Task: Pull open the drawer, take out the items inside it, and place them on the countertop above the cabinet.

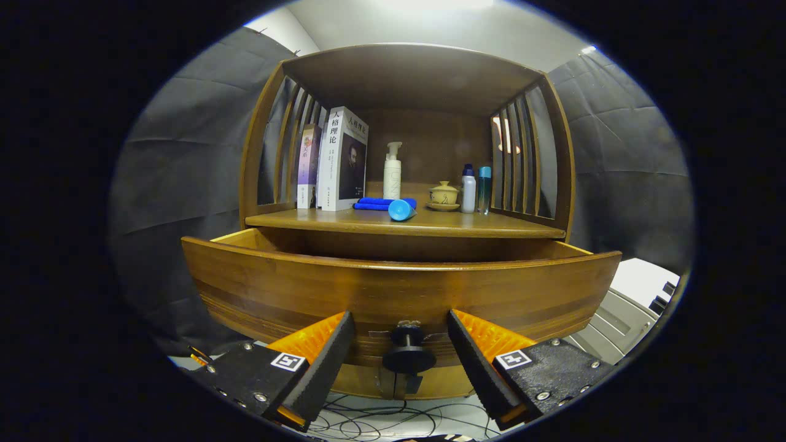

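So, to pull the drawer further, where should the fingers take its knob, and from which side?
Grip the black knob on its narrow neck, behind the round disc, coming straight at the drawer front. The open gripper already has one finger on each side of it, not touching. The wider disc should stop the fingers from slipping off.

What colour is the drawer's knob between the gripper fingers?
Black; the knob shows best in the gripper view, between the open gripper fingers.
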{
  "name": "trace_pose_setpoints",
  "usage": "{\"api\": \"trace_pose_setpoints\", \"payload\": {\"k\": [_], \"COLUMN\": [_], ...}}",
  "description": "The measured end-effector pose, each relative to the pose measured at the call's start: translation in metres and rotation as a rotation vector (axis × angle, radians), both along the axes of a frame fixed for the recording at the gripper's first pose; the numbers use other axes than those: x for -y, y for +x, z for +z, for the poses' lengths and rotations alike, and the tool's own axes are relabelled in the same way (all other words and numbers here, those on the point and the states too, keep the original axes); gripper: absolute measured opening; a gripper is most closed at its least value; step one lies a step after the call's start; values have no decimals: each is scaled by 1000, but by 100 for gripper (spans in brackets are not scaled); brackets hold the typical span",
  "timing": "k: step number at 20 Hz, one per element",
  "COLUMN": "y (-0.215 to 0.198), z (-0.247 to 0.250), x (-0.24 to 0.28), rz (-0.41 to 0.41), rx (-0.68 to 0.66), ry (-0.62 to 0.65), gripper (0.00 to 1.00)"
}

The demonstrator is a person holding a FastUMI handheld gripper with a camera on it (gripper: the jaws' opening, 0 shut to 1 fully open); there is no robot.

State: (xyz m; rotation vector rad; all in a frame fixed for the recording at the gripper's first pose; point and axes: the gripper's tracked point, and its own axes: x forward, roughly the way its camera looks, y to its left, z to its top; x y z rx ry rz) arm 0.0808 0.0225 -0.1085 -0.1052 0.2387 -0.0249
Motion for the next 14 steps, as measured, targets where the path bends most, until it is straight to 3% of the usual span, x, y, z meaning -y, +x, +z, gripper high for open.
{"api": "trace_pose_setpoints", "payload": {"k": [14], "y": [60], "z": [-5], "x": [0], "rz": [-10], "rx": [-21], "ry": [3], "gripper": [97]}}
